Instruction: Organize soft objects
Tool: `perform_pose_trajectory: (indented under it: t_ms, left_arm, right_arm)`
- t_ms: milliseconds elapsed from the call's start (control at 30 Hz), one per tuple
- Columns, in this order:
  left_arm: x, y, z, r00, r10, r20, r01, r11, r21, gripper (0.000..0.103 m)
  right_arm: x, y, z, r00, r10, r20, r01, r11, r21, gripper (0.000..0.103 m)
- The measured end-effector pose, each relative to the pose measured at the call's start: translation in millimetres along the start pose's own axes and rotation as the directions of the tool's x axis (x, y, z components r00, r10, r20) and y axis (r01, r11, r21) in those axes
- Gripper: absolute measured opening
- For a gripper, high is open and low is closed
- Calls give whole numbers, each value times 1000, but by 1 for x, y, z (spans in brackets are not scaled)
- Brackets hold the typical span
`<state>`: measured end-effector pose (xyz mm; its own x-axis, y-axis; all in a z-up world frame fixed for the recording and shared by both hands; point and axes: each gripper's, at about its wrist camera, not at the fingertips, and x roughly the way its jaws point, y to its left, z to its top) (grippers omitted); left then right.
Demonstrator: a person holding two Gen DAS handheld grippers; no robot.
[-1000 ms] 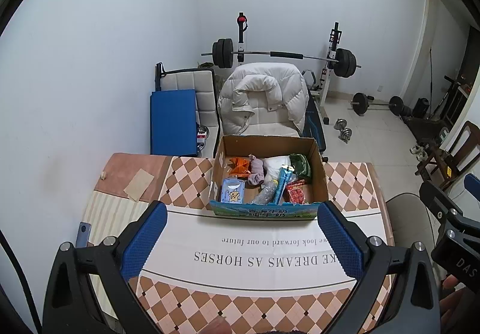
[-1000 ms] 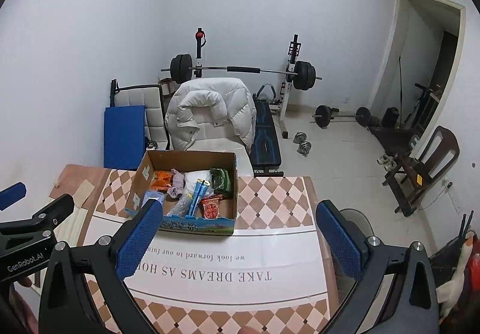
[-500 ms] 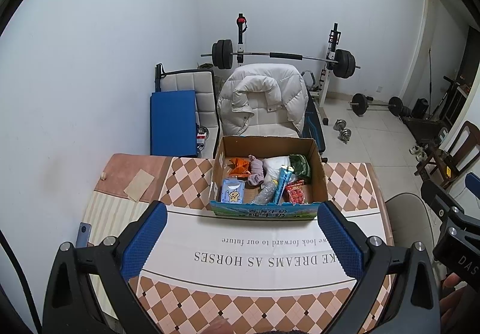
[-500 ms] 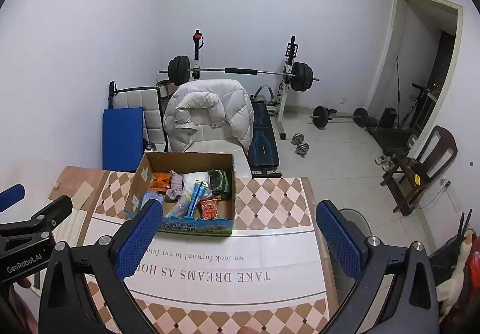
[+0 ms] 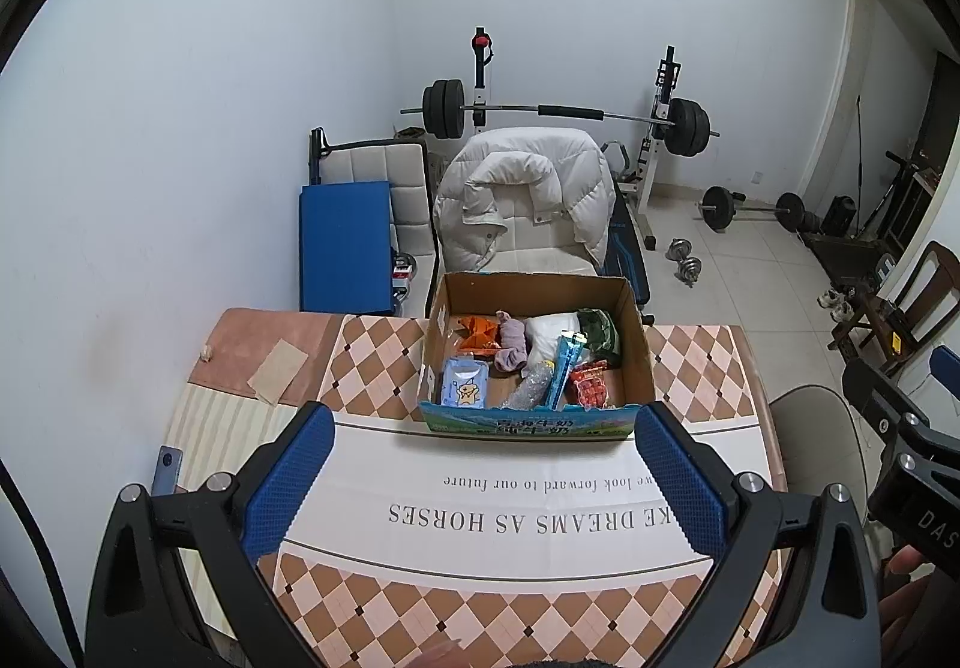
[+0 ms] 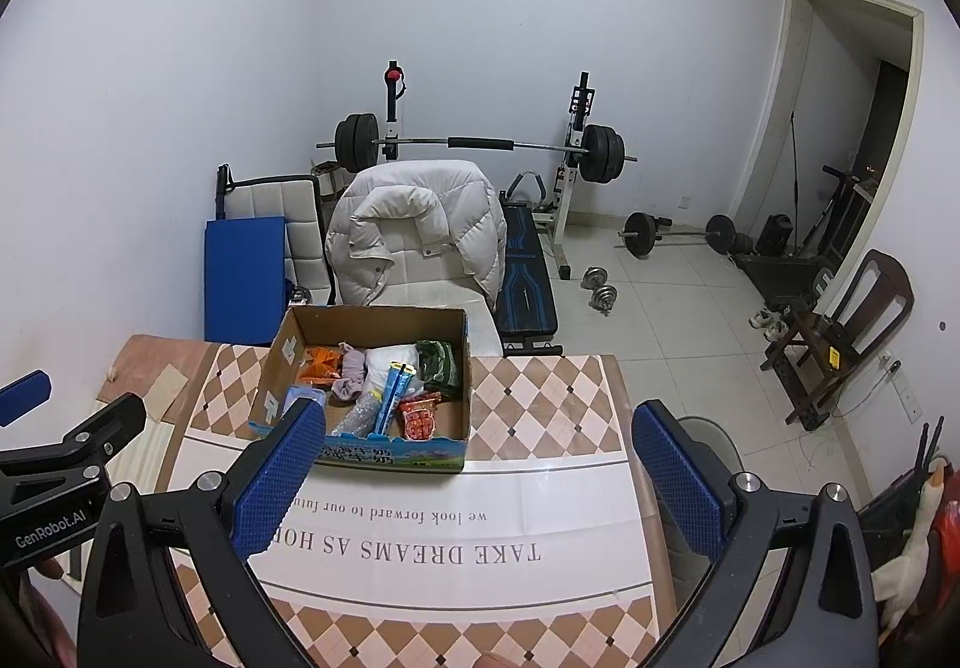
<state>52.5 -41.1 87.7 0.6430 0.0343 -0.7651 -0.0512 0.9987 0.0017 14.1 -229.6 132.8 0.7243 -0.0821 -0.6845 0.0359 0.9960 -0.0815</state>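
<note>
Both the left tool (image 5: 477,479) and the right tool (image 6: 474,473) hover spread wide and empty, just short of the cardboard box (image 5: 528,419) on the worktop (image 5: 690,368). The soft objects (image 5: 513,347) lie jumbled inside it: socks, pouches, packets. This could be before sorting or after gathering.

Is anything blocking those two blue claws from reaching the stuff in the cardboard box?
Nothing visible. Both the left gripper and right gripper hang open over bare tablecloth; only the cardboard box's low front wall stands between them and the contents.
</note>
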Motion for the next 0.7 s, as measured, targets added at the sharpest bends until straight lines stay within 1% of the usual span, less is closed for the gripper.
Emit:
perform_pose_trajectory:
  t_ms: [633,700]
  left_arm:
    - [0,1,2,1000,-1,-4,1,1000,4,103]
    - [1,2,2,1000,-7,0,7,1000,-8,103]
  right_arm:
    - [-5,-1,4,1000,-3,-3,3,1000,3,103]
    - [-5,-1,4,1000,-1,-3,1,1000,4,103]
